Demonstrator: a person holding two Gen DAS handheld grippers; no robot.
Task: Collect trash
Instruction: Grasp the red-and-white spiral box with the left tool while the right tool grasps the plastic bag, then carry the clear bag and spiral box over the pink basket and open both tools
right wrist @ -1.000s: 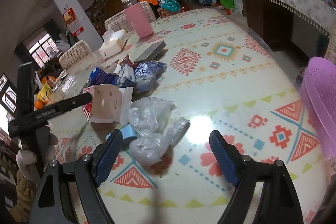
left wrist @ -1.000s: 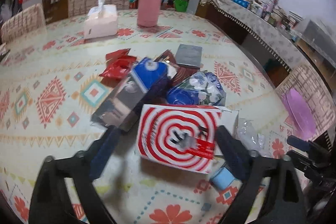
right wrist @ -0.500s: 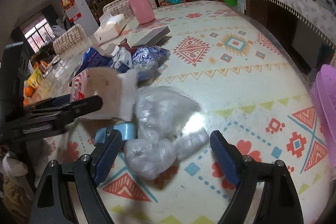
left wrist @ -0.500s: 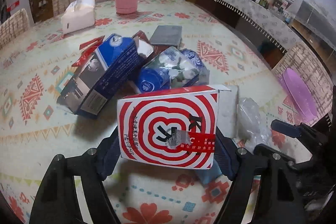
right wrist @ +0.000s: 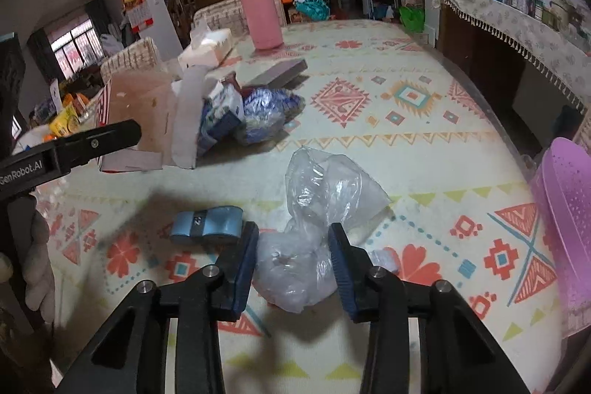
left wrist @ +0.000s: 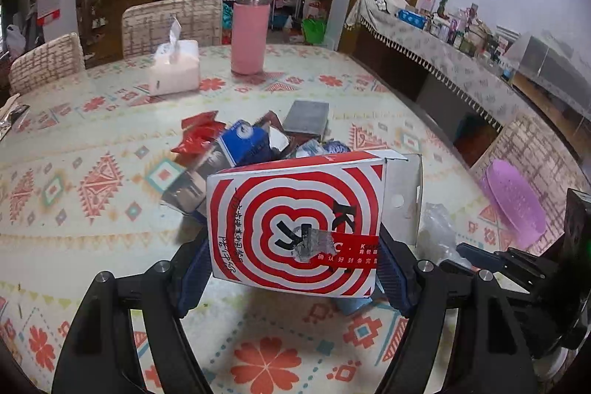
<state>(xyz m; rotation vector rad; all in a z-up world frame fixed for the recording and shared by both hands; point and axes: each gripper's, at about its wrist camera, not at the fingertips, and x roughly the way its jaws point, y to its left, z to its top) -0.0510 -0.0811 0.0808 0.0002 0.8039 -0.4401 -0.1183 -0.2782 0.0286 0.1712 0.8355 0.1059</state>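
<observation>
The left gripper (left wrist: 293,268) pinches a red-and-white spiral-patterned cardboard box (left wrist: 295,224) between its blue pads, holding it raised above the patterned tablecloth (left wrist: 92,180) in front of a pile of blue and red wrappers (left wrist: 240,143). The right gripper (right wrist: 291,261) squeezes a crumpled clear plastic bag (right wrist: 317,209) lying on the table, beside a small blue tape roll (right wrist: 207,228). A purple perforated basket (right wrist: 565,228) stands at the table's right edge.

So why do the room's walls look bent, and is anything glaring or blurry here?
Both wrist views are fisheye, so straight edges bow and the corners go black. In the left wrist view, the red-and-white box is sharp between the jaws. In the right wrist view, the clear plastic bag shows bright highlights, and a dark shadow lies around the blue roll.
</observation>
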